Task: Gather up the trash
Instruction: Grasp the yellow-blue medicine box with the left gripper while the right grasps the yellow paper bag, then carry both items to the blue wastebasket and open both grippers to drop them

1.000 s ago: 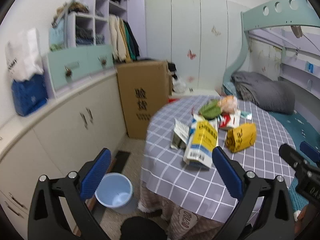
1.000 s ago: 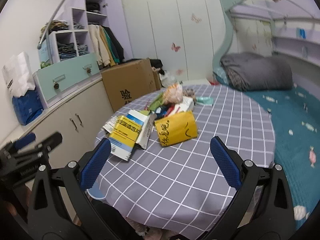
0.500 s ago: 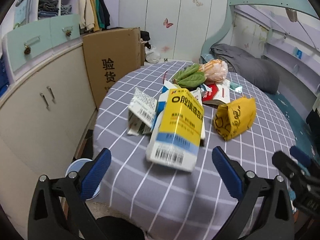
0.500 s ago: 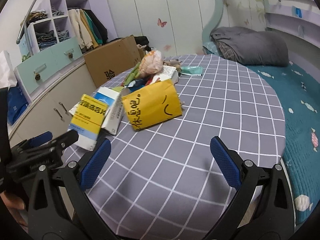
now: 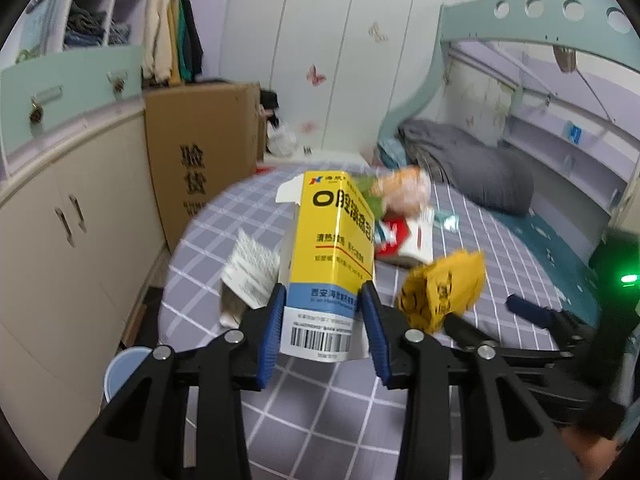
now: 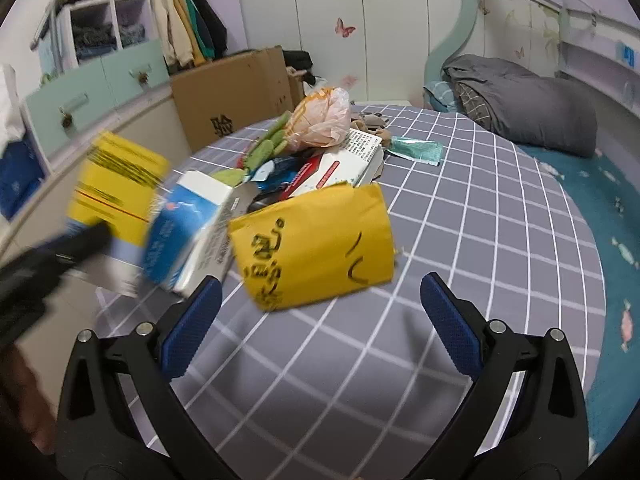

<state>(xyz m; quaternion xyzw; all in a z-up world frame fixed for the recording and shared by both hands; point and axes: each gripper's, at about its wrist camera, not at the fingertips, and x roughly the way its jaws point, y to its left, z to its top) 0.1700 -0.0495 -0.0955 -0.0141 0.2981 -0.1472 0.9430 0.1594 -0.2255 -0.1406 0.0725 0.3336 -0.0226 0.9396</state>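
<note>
Trash on a round table (image 6: 500, 208) with a grey checked cloth, seen from both wrist cameras. At far left in the left wrist view, a pale blue bin (image 5: 120, 372) stands on the floor beside the table, below the cream cabinets; a cardboard box (image 5: 200, 156) stands behind it. Next, a crumpled printed leaflet (image 5: 252, 272) lies on the cloth. At centre, the left gripper (image 5: 323, 328) has just been closing: a second ago its fingers (image 5: 272, 332) stood wide with nothing between them, and now they are narrow, the blue pads pressed on both sides of the lower end of the yellow-and-blue medicine carton (image 5: 336, 256). A second ago the carton lay flat in the pile; it now stands tilted upward off the cloth. To its right sit the red-and-white box (image 5: 404, 236) and the yellow paper bag (image 5: 440, 292).

In the right wrist view, the carton appears blurred at far left, with a blue-and-white box (image 6: 188, 232) beside it. The yellow paper bag lies just ahead of the right gripper (image 6: 320, 320), whose fingers (image 6: 192, 320) stand wide and empty; the bag is much nearer to them than a second ago. A pink plastic bag (image 6: 324, 120) tops the pile behind.
</note>
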